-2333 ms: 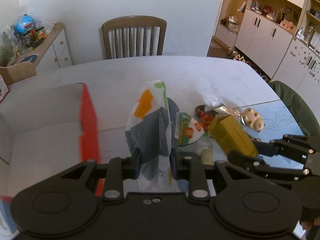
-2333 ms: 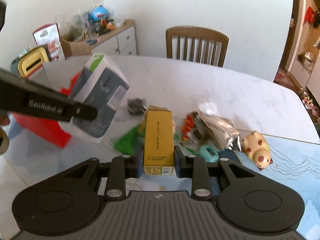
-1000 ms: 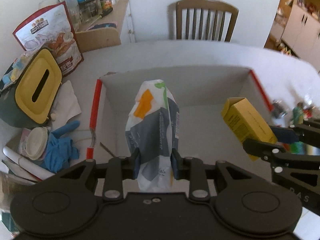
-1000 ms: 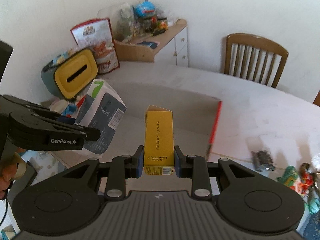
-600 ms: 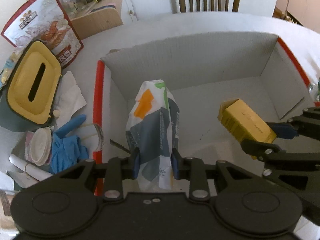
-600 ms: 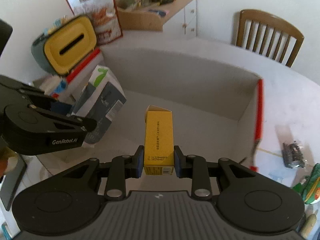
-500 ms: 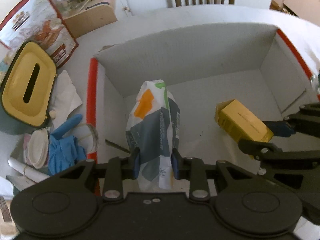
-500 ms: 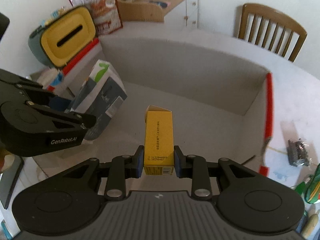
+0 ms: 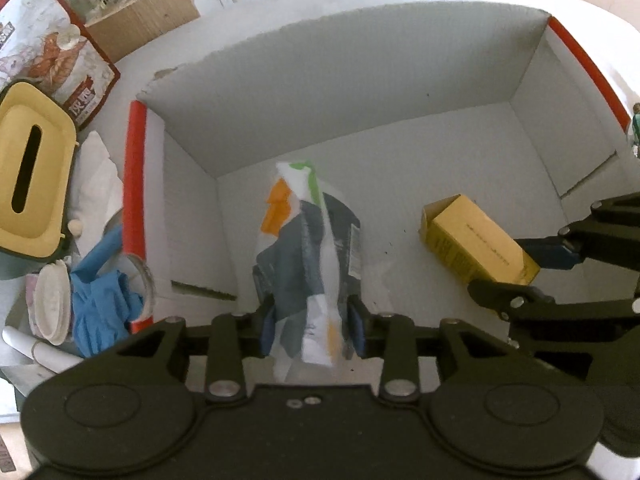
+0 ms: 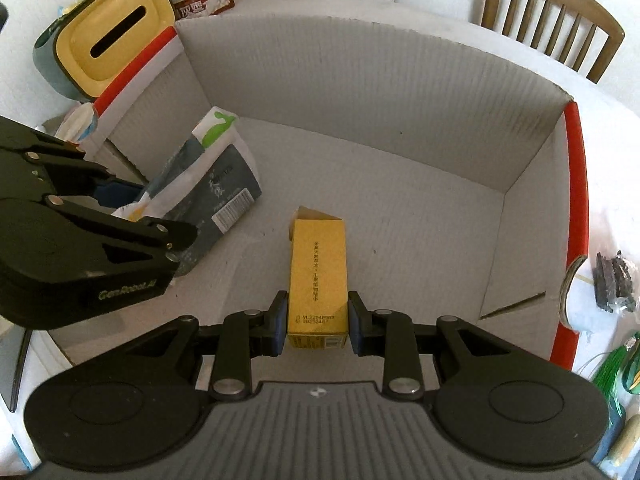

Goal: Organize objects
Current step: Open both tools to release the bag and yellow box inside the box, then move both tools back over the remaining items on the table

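Pouch (image 9: 308, 248) and carton (image 10: 318, 280) inside box (image 10: 360, 80)

Open-topped cardboard box (image 10: 360, 92) – tall grey walls on all four sides, red-edged rims left and right; the only way in is from above. Floor mostly bare: wide free stretch along the far wall and in the far right corner.

Left part of the floor taken by the soft pouch (image 9: 308, 248), between the opening jaws of the left gripper (image 9: 312, 326). Middle taken by the yellow carton (image 10: 318, 276), clamped in the right gripper (image 10: 318, 330). A clear lane of floor runs between the two packs – the gripper bodies crowd the near side.

Outside the left wall: yellow-lidded tissue box (image 10: 114, 34), blue glove (image 9: 100, 304), white papers – tight clutter against the rim. Beyond the right rim, small items on the table (image 10: 616, 128).
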